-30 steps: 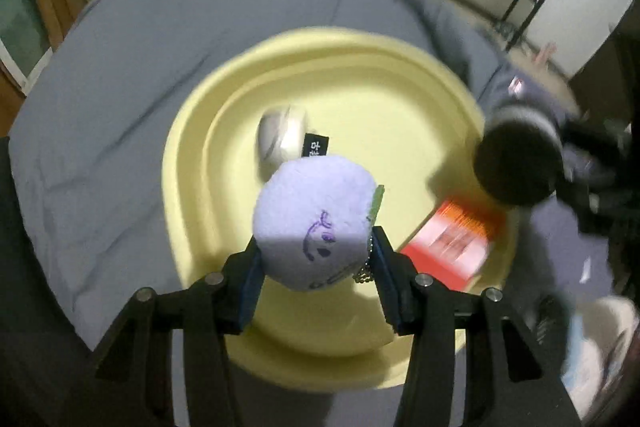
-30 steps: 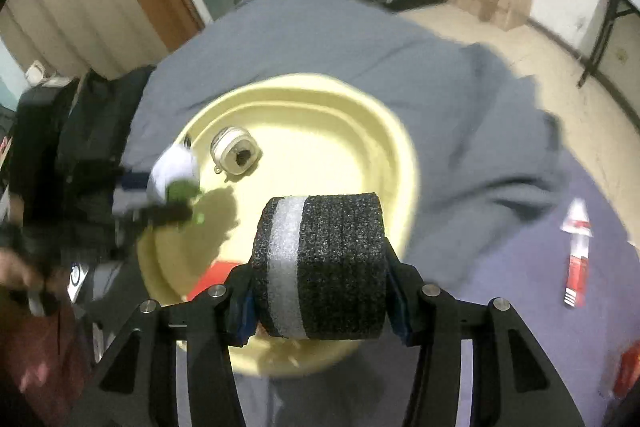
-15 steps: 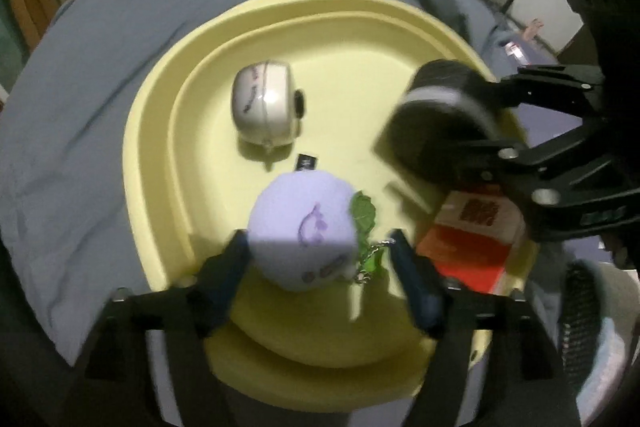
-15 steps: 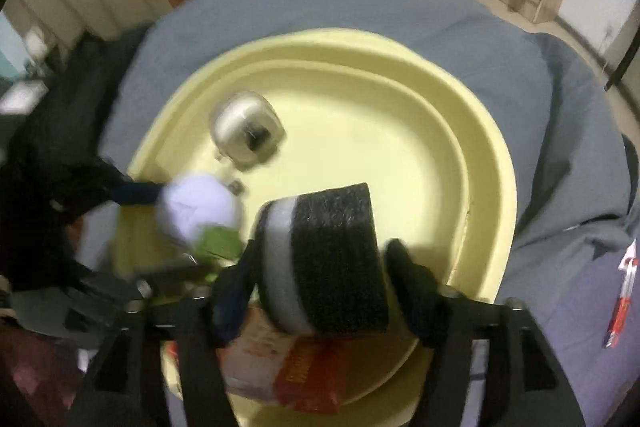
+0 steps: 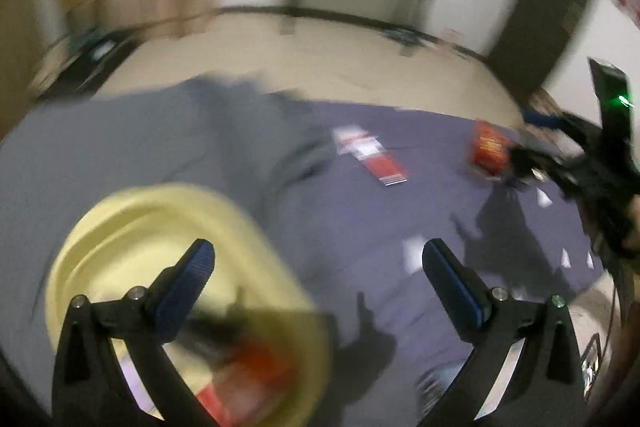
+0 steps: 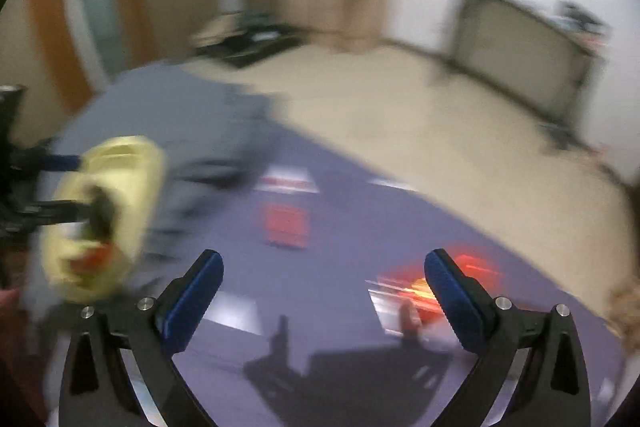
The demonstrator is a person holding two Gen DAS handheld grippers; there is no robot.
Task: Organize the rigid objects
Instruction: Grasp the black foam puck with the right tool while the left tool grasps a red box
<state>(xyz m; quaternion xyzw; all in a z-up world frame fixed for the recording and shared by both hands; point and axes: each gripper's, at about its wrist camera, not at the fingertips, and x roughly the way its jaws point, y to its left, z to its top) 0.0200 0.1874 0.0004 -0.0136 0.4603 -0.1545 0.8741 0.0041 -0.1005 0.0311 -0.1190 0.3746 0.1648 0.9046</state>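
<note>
Left gripper (image 5: pixel 318 259): jaws wide apart after just opening, nothing between them.
Right gripper (image 6: pixel 323 269): likewise spread and empty, jaws just opened.
Yellow basin (image 5: pixel 132 227): at 8 o'clock in the left view, a red box blurred inside.
Orange packet (image 6: pixel 404 291): just beyond the right fingers at 4 o'clock; probably light, stiff card, best pinched across its narrow sides.
Red-and-white carton (image 5: pixel 370 155): farther, 1 o'clock, flat on the purple cloth (image 5: pixel 400 211); likely rigid, possibly slippery.
</note>
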